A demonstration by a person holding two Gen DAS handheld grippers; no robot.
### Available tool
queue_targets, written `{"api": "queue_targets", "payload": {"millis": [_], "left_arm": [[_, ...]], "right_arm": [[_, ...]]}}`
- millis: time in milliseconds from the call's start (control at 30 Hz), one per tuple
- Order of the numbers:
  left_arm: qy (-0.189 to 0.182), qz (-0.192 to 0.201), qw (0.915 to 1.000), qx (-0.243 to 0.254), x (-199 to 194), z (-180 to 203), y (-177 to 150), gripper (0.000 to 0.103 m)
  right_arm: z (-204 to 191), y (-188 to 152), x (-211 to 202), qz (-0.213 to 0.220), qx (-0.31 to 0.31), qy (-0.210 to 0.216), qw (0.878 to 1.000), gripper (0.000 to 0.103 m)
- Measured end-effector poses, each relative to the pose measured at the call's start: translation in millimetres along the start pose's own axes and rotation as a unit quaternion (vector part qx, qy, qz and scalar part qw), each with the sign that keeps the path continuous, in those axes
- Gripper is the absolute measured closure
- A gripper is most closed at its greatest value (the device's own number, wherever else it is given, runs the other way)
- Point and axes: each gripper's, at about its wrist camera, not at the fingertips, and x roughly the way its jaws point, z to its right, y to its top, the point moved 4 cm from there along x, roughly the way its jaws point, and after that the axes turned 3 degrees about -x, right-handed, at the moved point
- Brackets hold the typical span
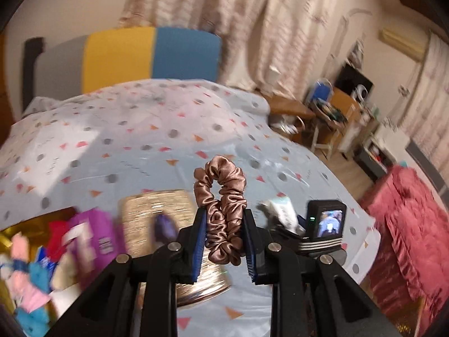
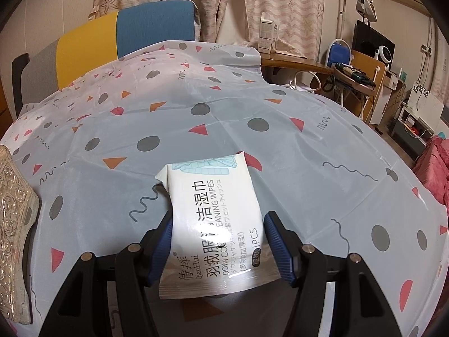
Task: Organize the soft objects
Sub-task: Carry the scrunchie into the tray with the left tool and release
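**Brown hair tie in one hand, pack of wipes in the other**

Brown and shiny, the hair tie point(image 1: 220, 210) is pinched tight between the narrow fingers of the left gripper point(image 1: 223, 241). Its loop sticks up above the fingers, and a bit hangs down below them. It is up in the air, above the worktop point(image 1: 140, 146) with its cloth of dots and triangles.

The right gripper point(image 2: 217, 245) holds the pack of wipes point(image 2: 214, 224) by its two long sides. The fingers there are set wider, because the pack is wide. The pack tips down, and its far end looks like it rests on the cloth, though that is hard to tell from here.

Low on the left is a gold box point(image 1: 33, 230) full of soft toys point(image 1: 25, 275). That part of the left view is blurry, so what else is in there is a guess. Next to it is a shiny patterned lid point(image 1: 160, 213).

The job now seems to be getting the hair tie to the box with the other soft things. To do it well, keep the squeeze firm, since the slippery cloth of the tie could slide out. Go over the box first, then lower, then let go. Keep clear of the right gripper and its pack.
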Motion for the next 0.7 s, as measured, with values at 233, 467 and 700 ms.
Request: {"api": "queue_targets", "payload": {"millis": [233,467,700], "left_arm": [[0.061,0.051,0.9965,-0.029,-59.8,-83.3,-9.5,0.078],[0.118,0.044,0.9902,-0.061,-81.0,-160.9,-46.0,0.078],[0.136,-0.019,0.986,-0.095,-66.4,-207.2,-102.2,0.078]], "right_arm": [[-6.7,0.5,-3.5,0.008,-0.017,-0.028,0.999,0.039],[-18.6,0.4,-12.1,0.029,-0.051,-0.039,0.998,0.039],[-4.2,2.3,-18.5,0.047,-0.014,-0.019,0.999,0.039]]}}
